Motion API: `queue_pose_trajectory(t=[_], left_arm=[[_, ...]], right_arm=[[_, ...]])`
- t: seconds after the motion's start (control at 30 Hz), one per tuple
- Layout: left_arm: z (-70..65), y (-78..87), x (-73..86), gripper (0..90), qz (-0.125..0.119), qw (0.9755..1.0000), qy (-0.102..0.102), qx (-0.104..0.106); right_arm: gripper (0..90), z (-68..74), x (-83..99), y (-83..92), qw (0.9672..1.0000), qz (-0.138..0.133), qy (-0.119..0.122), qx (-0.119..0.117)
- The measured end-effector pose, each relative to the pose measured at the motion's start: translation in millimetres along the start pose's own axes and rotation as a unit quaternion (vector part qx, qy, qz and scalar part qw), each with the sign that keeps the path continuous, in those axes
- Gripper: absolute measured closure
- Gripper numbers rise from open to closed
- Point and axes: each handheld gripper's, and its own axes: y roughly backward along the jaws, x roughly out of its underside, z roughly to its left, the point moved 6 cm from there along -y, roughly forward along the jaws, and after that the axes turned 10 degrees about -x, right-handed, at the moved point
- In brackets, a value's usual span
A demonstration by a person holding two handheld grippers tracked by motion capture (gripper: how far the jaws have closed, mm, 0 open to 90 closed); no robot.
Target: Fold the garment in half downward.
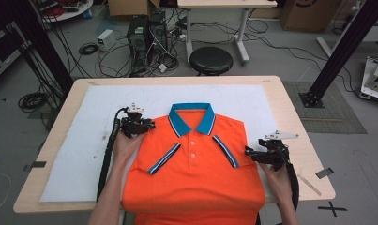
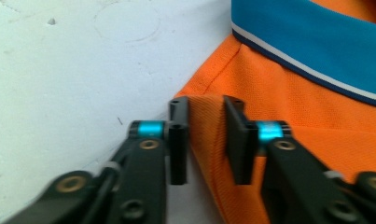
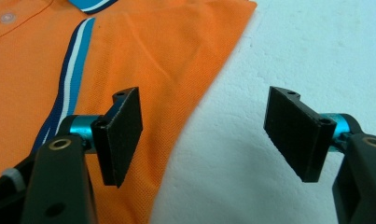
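the orange polo shirt (image 1: pixel 196 173) lies buttoned-side up on the white mat (image 1: pixel 74 154), hem hanging over the near table edge and sleeves already folded in, likely mid-fold. the left gripper (image 2: pixel 206 140) seems pinched on the shirt's shoulder edge, though blur hides firm contact. the right gripper (image 3: pixel 204 135) hangs wide open over the opposite side edge, touching nothing.
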Motion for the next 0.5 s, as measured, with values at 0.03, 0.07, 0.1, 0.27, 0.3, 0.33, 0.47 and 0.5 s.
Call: queue_pose_trajectory(t=[0.03, 0.07, 0.1, 0.27, 0.3, 0.33, 0.47, 0.5], left_arm=[[0.6, 0.0, 0.2, 77.0, -0.001, 1.0000, 0.007, -0.002], [1.6, 0.1, 0.4, 79.0, -0.001, 0.9999, 0.015, -0.002], [3.1, 0.4, 0.7, 80.0, 0.001, 0.9997, 0.023, -0.003], [8.2, 1.1, 1.9, 81.8, 0.001, 0.9984, 0.055, -0.007], [8.3, 1.1, 2.1, 81.8, 0.002, 0.9985, 0.054, -0.006], [8.1, 0.9, 2.0, 81.7, 0.001, 0.9985, 0.055, -0.005], [7.4, 0.8, 1.9, 81.1, 0.001, 0.9987, 0.050, -0.009], [7.6, 0.9, 2.1, 81.1, 0.002, 0.9989, 0.047, -0.009]], right_arm=[[28.6, -0.3, 0.0, 0.0, 1.0000, 0.000, 0.001, 0.001], [28.7, -0.2, 0.0, 0.0, 1.0000, -0.001, 0.001, 0.000], [28.6, -0.3, -0.1, 0.0, 1.0000, -0.002, 0.001, -0.001], [28.1, -0.3, 0.0, 1.1, 1.0000, -0.005, -0.004, -0.003], [28.1, -0.9, -0.2, 0.9, 1.0000, -0.006, -0.003, -0.004], [28.1, -0.9, -0.1, 0.9, 0.9999, -0.004, -0.007, -0.007], [32.5, -5.0, -4.9, 2.3, 0.9995, -0.016, -0.016, -0.022], [32.9, -7.5, -8.2, 2.8, 0.9993, -0.019, -0.023, -0.024]])
